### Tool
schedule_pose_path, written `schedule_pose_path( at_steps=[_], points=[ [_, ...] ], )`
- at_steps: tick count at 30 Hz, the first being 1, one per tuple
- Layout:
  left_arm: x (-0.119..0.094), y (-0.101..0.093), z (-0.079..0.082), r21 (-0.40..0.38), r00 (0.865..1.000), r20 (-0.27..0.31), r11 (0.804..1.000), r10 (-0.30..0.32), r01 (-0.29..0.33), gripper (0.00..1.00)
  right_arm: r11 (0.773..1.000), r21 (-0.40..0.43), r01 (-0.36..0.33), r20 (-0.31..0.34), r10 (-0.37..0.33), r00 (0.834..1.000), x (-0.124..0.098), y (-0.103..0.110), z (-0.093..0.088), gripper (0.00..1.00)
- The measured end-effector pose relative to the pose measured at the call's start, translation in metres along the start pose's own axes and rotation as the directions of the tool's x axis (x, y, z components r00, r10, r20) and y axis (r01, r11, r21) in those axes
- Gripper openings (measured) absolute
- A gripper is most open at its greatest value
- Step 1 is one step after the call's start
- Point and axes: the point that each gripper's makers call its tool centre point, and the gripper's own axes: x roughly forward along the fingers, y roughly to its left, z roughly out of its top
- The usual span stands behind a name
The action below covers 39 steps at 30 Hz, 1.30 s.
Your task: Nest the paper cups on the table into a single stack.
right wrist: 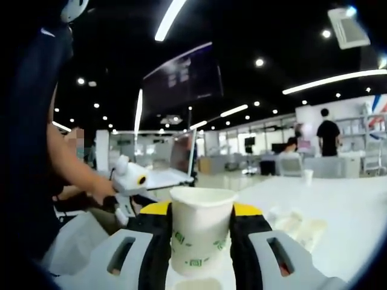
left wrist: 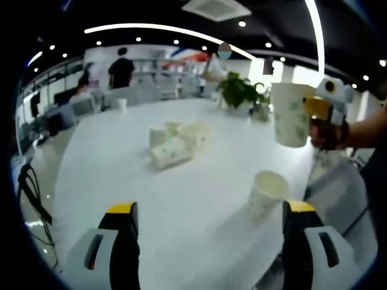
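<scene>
Looks like a big open-plan office. Black ceiling with long strip lights (left wrist: 315,30) and spot lamps, a ceiling air-con vent (left wrist: 216,8), white chairs (right wrist: 328,166), a potted plant (left wrist: 237,90) on the large white table (left wrist: 121,157), people standing around shelves at the far end.

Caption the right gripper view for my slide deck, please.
Right gripper clamps an upright paper cup above the white table.
</scene>
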Motion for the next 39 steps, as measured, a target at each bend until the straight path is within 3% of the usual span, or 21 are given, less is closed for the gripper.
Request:
schedule_pose_path(
  at_steps=[10, 25, 39],
  points=[
    [-0.002, 0.0, -0.001, 0.001, 1.0, 0.002, 1.0, 0.003, -0.003, 0.98, 1.0, 0.022, 0.015, -0.015, -0.014, 1.0, -0.001, -0.003, -0.017, 0.34],
    [-0.006, 0.001, -0.001, -0.003, 1.0, 0.0, 1.0, 0.007, -0.007, 0.98, 0.999, 0.038, 0.023, -0.091, -0.019, 0.996, 0.003, 0.002, -0.061, 0.35],
    [-0.008, -0.002, -0.004, -0.014, 1.0, -0.009, 1.0, 0.004, -0.004, 0.98, 0.998, 0.056, 0.026, -0.138, -0.018, 0.99, 0.003, 0.001, -0.082, 0.35]
  ],
)
